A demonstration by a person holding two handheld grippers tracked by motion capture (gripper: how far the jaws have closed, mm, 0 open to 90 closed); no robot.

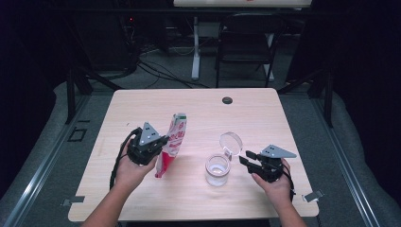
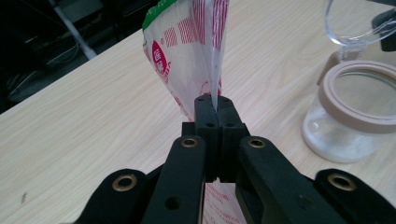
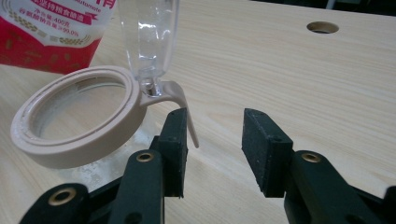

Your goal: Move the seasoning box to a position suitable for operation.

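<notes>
Nearest the high camera, two forearms come in at six o'clock. At eight o'clock the left gripper (image 1: 163, 142) has its jaws pinched tight on the edge of a red-and-white bag (image 2: 187, 51), holding it upright — probably ready to tip toward the jar. At five o'clock stands the clear jar (image 1: 217, 170), its hinged lid (image 1: 231, 142) flipped up, a little white powder inside. Beside it at four o'clock, the right gripper (image 3: 212, 140) waits with jaws apart, empty — seemingly steadying nothing yet.
</notes>
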